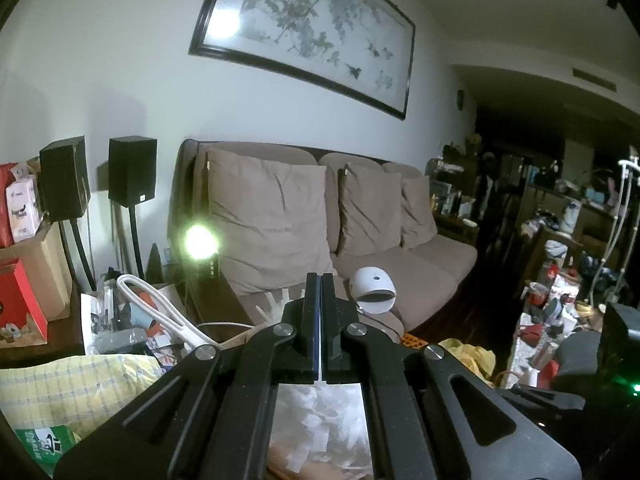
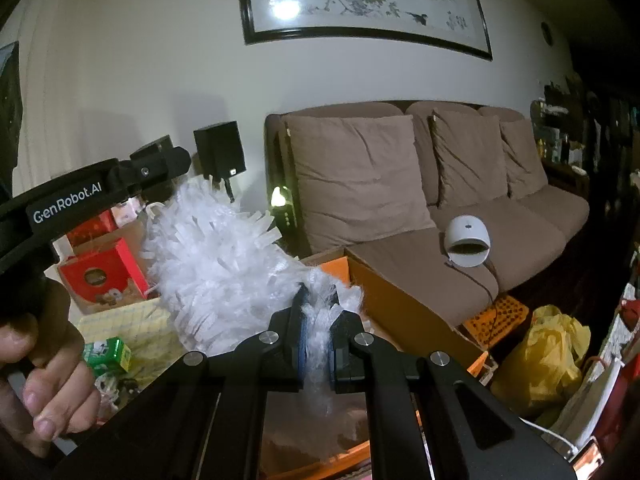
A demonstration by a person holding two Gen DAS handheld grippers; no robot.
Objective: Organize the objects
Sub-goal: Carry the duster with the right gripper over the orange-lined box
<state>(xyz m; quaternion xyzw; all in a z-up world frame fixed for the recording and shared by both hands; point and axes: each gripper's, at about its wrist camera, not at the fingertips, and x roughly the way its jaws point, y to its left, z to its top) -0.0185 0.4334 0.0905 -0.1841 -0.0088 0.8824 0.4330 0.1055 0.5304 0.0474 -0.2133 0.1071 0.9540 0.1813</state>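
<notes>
Right gripper (image 2: 318, 312), lower centre of its view, is clamped on the white fluffy duster (image 2: 212, 264), which extends up-left. Left gripper (image 1: 321, 280) is fully closed on nothing, pointing toward the brown sofa (image 1: 400, 256).

duster's handle (image 2: 316, 344) hidden between fingers (image 2: 298, 320)

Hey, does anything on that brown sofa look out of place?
Yes. A white dome-shaped gadget lies tipped on the brown sofa seat, its opening facing forward and its cord trailing off the front edge, which is odd among cushions.
</notes>
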